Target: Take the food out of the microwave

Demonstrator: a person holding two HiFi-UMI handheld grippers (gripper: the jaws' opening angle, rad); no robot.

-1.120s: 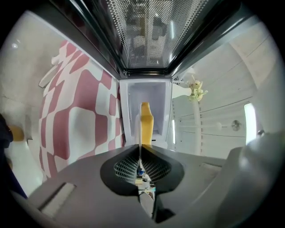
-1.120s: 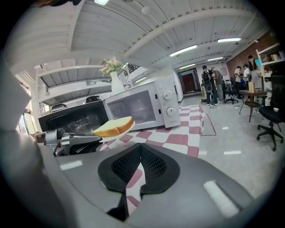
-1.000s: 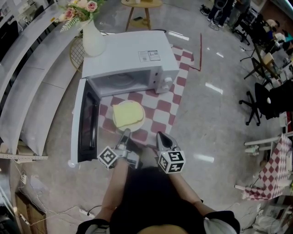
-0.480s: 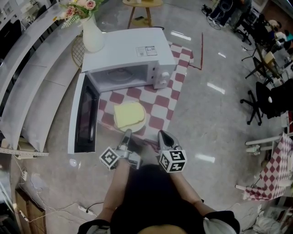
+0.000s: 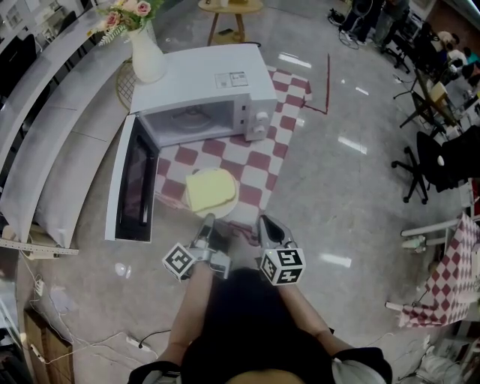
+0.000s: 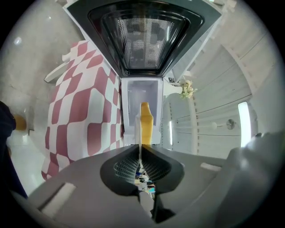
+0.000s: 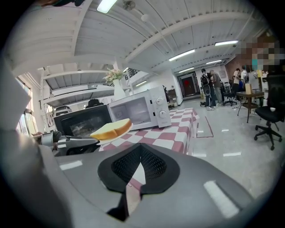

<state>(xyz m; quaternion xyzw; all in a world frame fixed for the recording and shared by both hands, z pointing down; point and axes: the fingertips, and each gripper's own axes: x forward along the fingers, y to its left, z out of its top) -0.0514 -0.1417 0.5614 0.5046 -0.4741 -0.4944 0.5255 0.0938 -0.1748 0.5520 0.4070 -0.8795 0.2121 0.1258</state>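
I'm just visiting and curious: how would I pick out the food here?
Find the white microwave on the checked cloth, its door swung open. Just in front of it the left gripper pinches a small white plate. The food is the pale yellow bread slice on it, the only thing on a plate.

Glossy grey floor (image 5: 360,202) with light glare. White panelled wall (image 5: 52,135) at left. Wooden stool (image 5: 229,19) at top, black office chairs (image 5: 431,169) at right. White beamed ceiling (image 7: 133,31), strip lights (image 7: 181,55).
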